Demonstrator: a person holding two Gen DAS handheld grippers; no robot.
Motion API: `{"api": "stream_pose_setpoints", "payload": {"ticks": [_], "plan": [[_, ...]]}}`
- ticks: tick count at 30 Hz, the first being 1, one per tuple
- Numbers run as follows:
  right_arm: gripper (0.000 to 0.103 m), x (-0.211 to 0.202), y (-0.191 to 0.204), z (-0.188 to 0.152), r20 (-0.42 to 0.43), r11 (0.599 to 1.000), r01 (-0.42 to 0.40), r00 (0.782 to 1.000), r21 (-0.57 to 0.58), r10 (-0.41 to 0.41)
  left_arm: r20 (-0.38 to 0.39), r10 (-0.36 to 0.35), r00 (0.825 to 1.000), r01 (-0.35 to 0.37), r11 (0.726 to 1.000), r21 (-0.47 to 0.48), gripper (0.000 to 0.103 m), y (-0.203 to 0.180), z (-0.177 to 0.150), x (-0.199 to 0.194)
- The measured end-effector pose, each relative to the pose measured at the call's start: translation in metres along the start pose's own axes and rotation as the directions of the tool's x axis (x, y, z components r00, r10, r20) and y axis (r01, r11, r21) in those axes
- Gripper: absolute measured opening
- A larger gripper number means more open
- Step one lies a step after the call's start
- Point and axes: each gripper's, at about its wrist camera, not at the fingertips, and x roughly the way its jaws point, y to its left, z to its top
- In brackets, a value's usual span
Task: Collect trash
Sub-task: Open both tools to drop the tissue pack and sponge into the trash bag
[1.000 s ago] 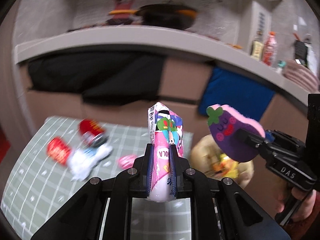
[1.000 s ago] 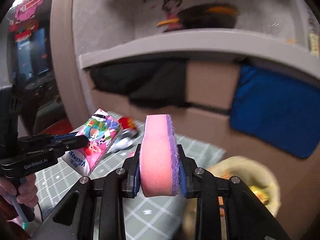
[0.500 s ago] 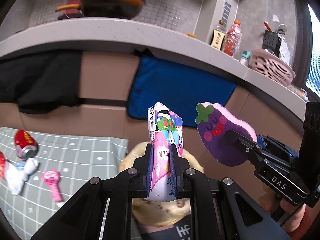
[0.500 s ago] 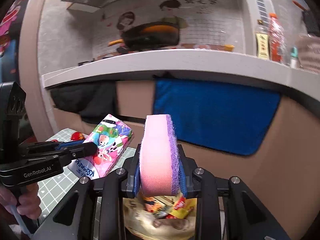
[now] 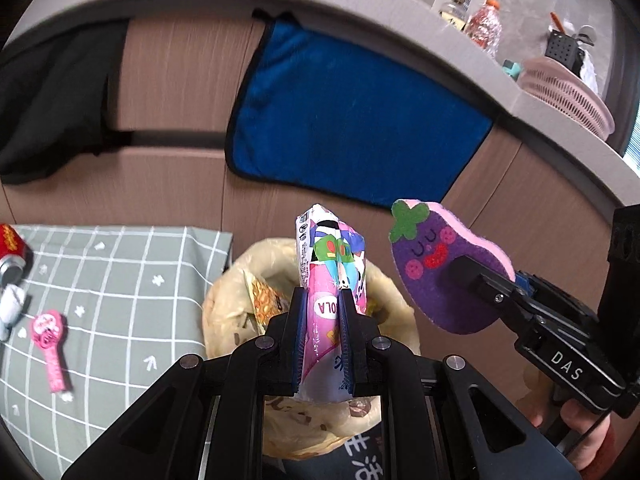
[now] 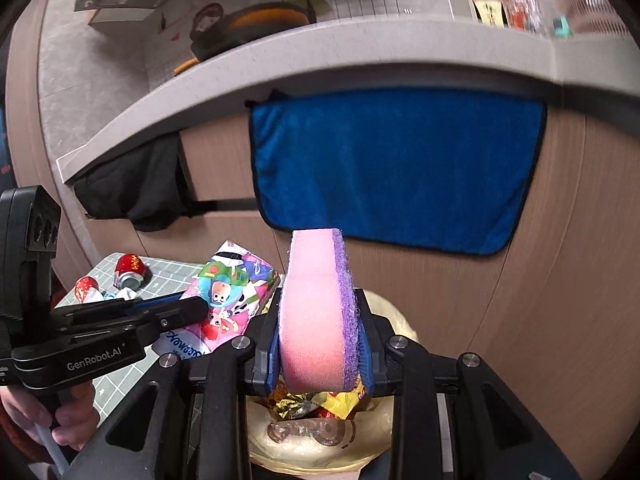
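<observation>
My left gripper [image 5: 323,300] is shut on a pink cartoon-printed tissue pack [image 5: 334,264], held upright above the yellowish trash bag [image 5: 236,304]. That pack [image 6: 228,292] and the left gripper [image 6: 192,312] also show at the left of the right wrist view. My right gripper [image 6: 320,340] is shut on a pink and purple eggplant-shaped sponge [image 6: 316,312], over the same bag [image 6: 384,432]. From the left wrist view the sponge [image 5: 440,264] and right gripper [image 5: 476,276] hang to the right of the pack. Snack wrappers [image 5: 264,300] lie inside the bag.
A grey checked mat [image 5: 120,280] at the left carries a red can [image 5: 10,252], crumpled white paper [image 5: 10,308] and a pink fan-shaped toy [image 5: 50,340]. Wooden cabinet fronts with a blue towel [image 5: 352,128] and black cloth [image 5: 52,92] stand behind, under a grey counter [image 5: 520,100].
Both grippers swung right from over the mat to above the trash bag and dipped lower, each still holding its item. The bag now fills the lower middle of both views.
</observation>
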Motion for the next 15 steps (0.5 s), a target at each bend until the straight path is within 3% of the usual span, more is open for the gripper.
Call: {"api": "stream_pose_setpoints", "payload": {"ticks": [7, 9, 11, 15], "plan": [[0.030, 0.028, -0.015, -0.011, -0.057, 0.998, -0.020, 0.998, 0.053, 0.023, -0.047, -0.032, 0.998, 0.031, 0.999, -0.022, 0.018, 0.012, 0.000, 0.030], [0.030, 0.035, -0.021, -0.015, -0.065, 0.995, -0.039, 0.997, 0.095, 0.046, -0.056, -0.071, 0.996, 0.069, 0.997, -0.044, 0.024, 0.017, 0.001, 0.036], [0.032, 0.042, -0.024, -0.019, -0.081, 0.994, -0.023, 0.996, 0.108, 0.032, -0.060, -0.089, 0.994, 0.085, 0.994, -0.072, 0.038, 0.023, 0.001, 0.038], [0.034, 0.051, -0.026, -0.027, -0.111, 0.994, -0.004, 0.994, 0.109, 0.017, -0.053, -0.065, 0.996, 0.060, 0.994, -0.094, 0.040, 0.030, 0.001, 0.032]]}}
